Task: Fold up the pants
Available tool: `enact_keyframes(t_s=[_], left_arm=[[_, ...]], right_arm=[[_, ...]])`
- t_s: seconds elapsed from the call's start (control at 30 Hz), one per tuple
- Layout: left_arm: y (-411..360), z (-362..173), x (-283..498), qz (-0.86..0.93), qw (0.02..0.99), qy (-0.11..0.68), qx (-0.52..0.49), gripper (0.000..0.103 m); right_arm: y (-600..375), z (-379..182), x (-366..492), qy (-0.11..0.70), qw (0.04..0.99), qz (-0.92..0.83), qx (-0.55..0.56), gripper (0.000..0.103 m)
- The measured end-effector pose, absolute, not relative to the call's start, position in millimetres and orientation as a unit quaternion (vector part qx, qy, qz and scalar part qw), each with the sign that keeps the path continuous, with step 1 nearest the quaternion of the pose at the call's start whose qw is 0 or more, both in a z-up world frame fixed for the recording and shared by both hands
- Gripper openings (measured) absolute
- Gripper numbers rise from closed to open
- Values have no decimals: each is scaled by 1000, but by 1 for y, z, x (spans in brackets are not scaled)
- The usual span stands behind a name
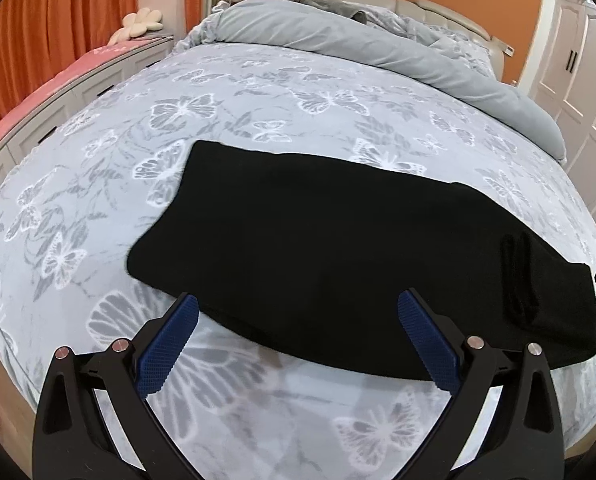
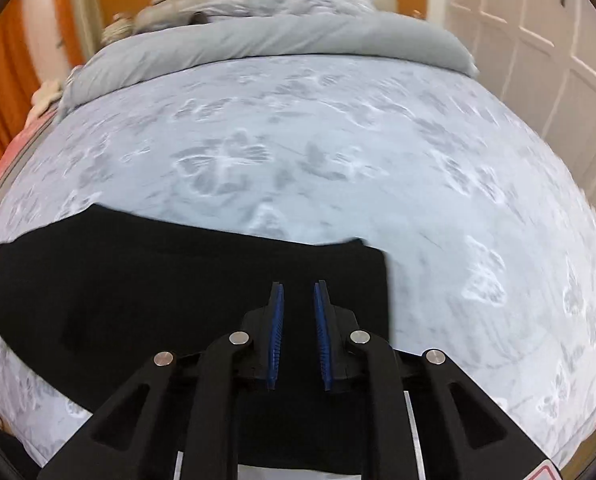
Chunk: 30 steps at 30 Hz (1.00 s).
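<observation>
Near bed front edge: folded black pants; left gripper wide open, empty; right gripper nearly closed, nothing pinched.

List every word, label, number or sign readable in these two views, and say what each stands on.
No text can be read in either view.
Pink cover on the bench beside the bed: pale markings, too blurred to read.
Small tag on the headboard: too small to read.
Red-edged sticker on the right gripper's body: cut off at the frame edge, unreadable.
</observation>
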<state>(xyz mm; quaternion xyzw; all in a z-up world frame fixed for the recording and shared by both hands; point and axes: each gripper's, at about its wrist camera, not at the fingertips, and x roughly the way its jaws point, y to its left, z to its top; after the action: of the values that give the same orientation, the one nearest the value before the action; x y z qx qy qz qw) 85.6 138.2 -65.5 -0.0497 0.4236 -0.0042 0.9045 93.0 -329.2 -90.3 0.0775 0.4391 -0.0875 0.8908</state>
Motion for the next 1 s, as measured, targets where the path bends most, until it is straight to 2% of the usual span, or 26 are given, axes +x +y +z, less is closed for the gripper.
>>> enact_keyframes(t_s=[0.13, 0.3, 0.4, 0.43, 0.57, 0.6, 0.67, 0.7, 0.77, 0.87, 1.0], left_arm=[[114, -63, 84, -24, 907, 419, -38, 98], [74, -65, 82, -58, 907, 418, -12, 98], [52, -67, 82, -76, 905, 419, 0, 98], [44, -68, 82, -82, 904, 420, 6, 98], [29, -70, 84, -90, 903, 419, 15, 98], [27, -71, 86, -91, 902, 421, 16, 98], [25, -73, 89, -92, 900, 425, 16, 98], [25, -75, 91, -91, 899, 427, 18, 98], [27, -77, 92, -85, 899, 429, 25, 98], [41, -76, 89, -79, 899, 430, 16, 98], [65, -77, 89, -64, 897, 437, -2, 98]], right_arm=[[-339, -94, 87, 437, 890, -104, 75, 1], [-358, -102, 86, 435, 890, -110, 81, 0], [-369, -147, 117, 485, 864, -117, 65, 0], [-368, -149, 120, 475, 869, -122, 59, 0], [-353, -107, 115, 431, 894, -93, 75, 0], [-349, -112, 118, 431, 895, -91, 67, 0], [-351, -148, 133, 487, 866, -101, 56, 0], [-350, -154, 133, 477, 871, -106, 58, 0], [-330, -130, 134, 472, 874, -111, 34, 1], [-274, -94, 116, 429, 903, -11, 30, 3], [-190, -121, 122, 463, 883, 79, 2, 2]])
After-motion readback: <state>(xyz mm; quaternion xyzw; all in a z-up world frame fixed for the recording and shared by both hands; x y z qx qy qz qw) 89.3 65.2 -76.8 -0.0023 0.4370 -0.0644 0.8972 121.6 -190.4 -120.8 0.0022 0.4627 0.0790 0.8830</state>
